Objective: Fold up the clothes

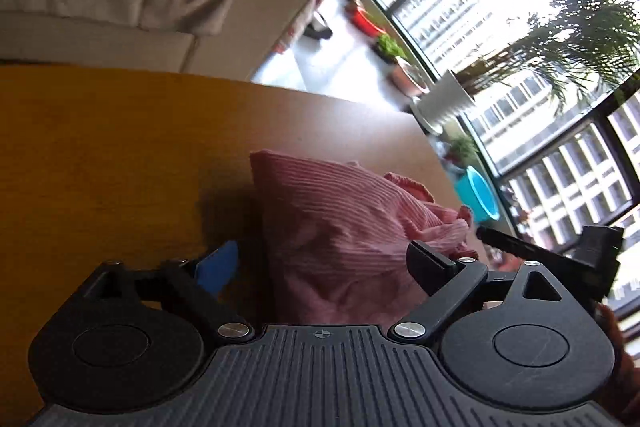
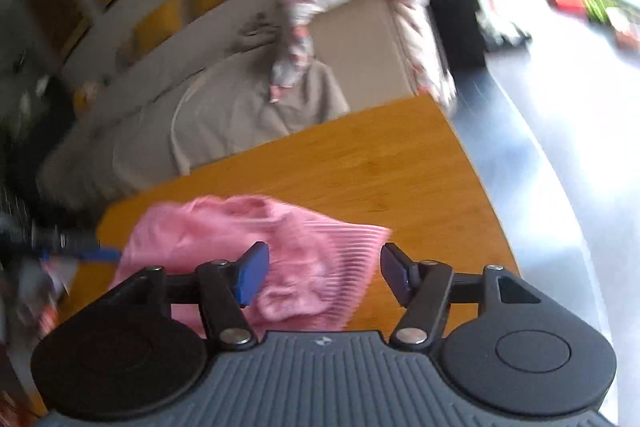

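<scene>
The left gripper fingers spread wide around the pink garment, gripping nothing. The right gripper fingers likewise gape above the cloth bunched on the counter. A beige sofa stands beyond.

Daylight floods in through the large windows, blown out to white. The pink garment throws a dark shadow on the table. The right wrist view is motion-blurred, with glare on the floor. Fisheye bending curves both pictures' edges.
</scene>
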